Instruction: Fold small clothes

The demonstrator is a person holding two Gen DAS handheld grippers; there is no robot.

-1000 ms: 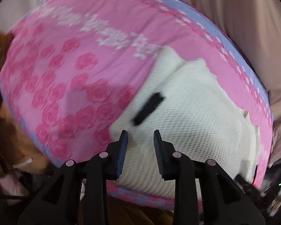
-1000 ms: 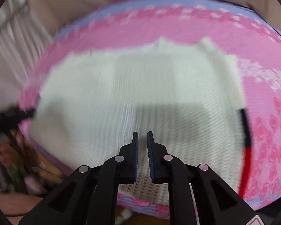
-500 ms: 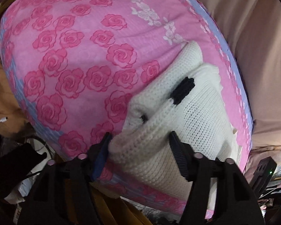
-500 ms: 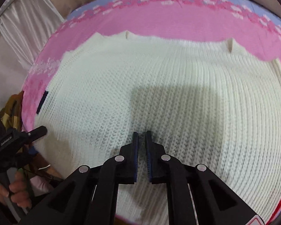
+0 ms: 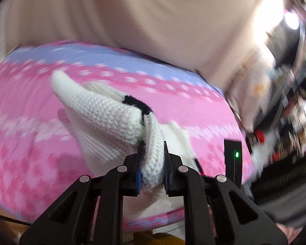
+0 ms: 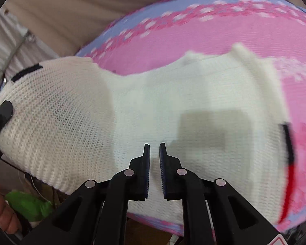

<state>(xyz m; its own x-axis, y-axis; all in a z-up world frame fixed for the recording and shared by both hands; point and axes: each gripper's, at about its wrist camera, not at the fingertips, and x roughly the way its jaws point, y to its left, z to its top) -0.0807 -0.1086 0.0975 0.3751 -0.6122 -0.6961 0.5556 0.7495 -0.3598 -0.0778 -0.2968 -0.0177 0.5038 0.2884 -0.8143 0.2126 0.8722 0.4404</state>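
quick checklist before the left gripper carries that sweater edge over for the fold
1. Left gripper clamped on the white sweater edge, jaws having just closed: ok.
2. Held side lifted off the pink bedspread: ok.
3. Right gripper nearly closed, nothing between its pads, over the sweater's middle: ok.
4. Right gripper pinning the sweater down: cannot tell.
5. Rest of the sweater flat: mostly ok, blurred at the far edge.
6. Landing area on the sweater free of clutter: ok.
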